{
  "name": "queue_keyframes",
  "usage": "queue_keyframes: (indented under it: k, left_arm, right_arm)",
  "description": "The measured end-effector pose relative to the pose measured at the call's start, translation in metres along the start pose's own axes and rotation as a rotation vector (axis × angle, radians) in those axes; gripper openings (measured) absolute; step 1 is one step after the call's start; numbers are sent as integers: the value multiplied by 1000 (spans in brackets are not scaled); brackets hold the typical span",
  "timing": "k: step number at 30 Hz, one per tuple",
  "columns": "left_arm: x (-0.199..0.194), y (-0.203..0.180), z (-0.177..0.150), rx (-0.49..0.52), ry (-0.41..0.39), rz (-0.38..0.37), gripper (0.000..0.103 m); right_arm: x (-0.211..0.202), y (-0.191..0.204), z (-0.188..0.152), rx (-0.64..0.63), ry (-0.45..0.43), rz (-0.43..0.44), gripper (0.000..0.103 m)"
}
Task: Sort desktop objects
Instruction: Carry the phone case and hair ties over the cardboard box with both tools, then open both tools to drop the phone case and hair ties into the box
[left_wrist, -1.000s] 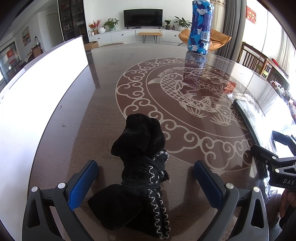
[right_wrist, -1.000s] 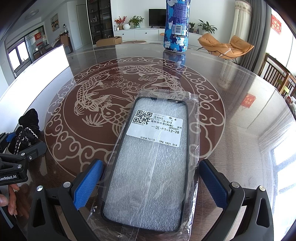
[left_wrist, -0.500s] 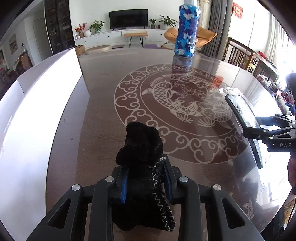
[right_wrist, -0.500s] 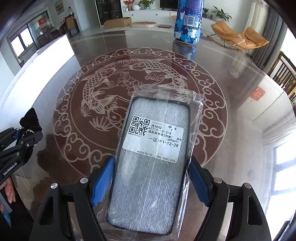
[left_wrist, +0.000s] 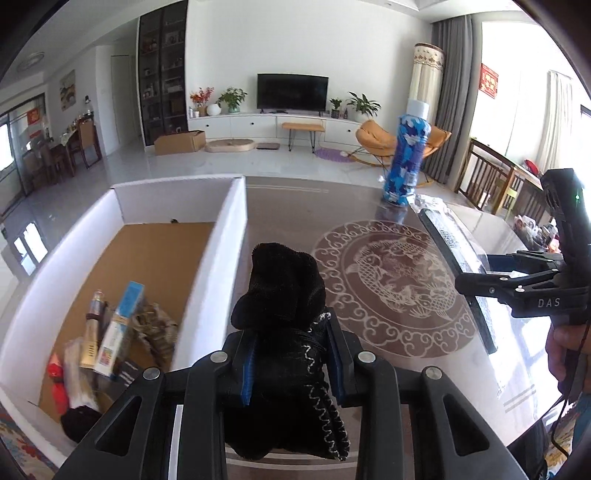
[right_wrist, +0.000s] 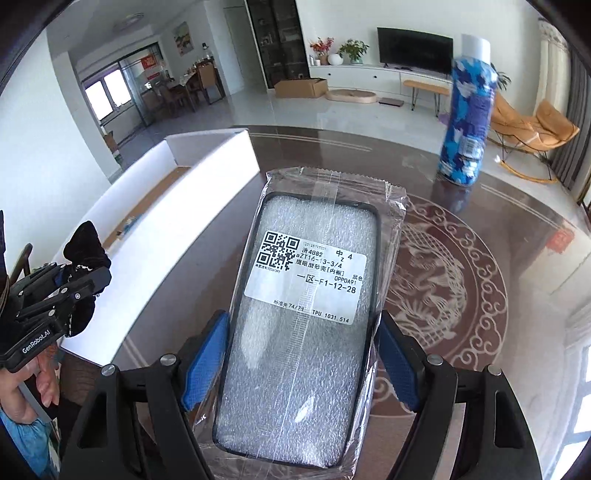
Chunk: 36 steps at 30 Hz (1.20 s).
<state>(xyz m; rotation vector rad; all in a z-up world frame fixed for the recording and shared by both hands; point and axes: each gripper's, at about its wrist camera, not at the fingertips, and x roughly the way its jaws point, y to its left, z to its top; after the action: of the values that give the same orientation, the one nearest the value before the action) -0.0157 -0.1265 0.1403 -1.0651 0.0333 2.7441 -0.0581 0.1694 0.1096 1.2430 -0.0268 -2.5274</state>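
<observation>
The soft, light black cloth (left_wrist: 284, 295) is clenched mid-bundle by the left claw (left_wrist: 291, 354), while the stiff, slippery bagged phone case (right_wrist: 306, 325) is gripped by its long edges in the right claw (right_wrist: 299, 365).

The black sock (left_wrist: 284, 295) is soft, matt knit cloth with pale stitching. The phone case (right_wrist: 306, 332) sits in glossy, crinkled clear plastic over bubbly foam, with a smooth paper label. The table (left_wrist: 388, 350) is polished and mirror-glossy; the box (left_wrist: 207, 266) has matt white cardboard walls.

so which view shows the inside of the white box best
The left wrist view: it looks down into the white box, showing its brown floor and the items piled at the near end. The right wrist view shows only the outer wall and a sliver of the floor.
</observation>
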Motion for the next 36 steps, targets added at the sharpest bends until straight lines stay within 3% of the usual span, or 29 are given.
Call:
queue_keyframes:
  k: [8, 15, 18, 27, 30, 31, 32, 36]
  left_arm:
    - [-29, 136, 3, -142, 6, 195, 31]
    - [-3, 214, -22, -240, 110, 264, 31]
    - [16, 236, -32, -270, 154, 291, 31]
    - [44, 263, -61, -302, 257, 317, 35]
    - [48, 260, -64, -296, 277, 359, 61]
    - [47, 258, -64, -290, 268, 375, 76]
    - [44, 255, -63, -282, 248, 395, 81]
    - [28, 238, -58, -258, 200, 441, 81]
  right_arm:
    - [18, 137, 68, -157, -51, 174, 78]
    - [63, 254, 94, -250, -54, 342, 78]
    - [99, 291, 98, -279, -20, 351, 79]
    - [200, 327, 66, -304, 178, 336, 80]
    - [202, 323, 57, -301, 176, 329, 95]
    - [198, 320, 59, -302, 161, 330, 101]
    - [194, 316, 61, -305, 146, 330, 101]
    - [170, 300, 72, -337, 91, 292, 101]
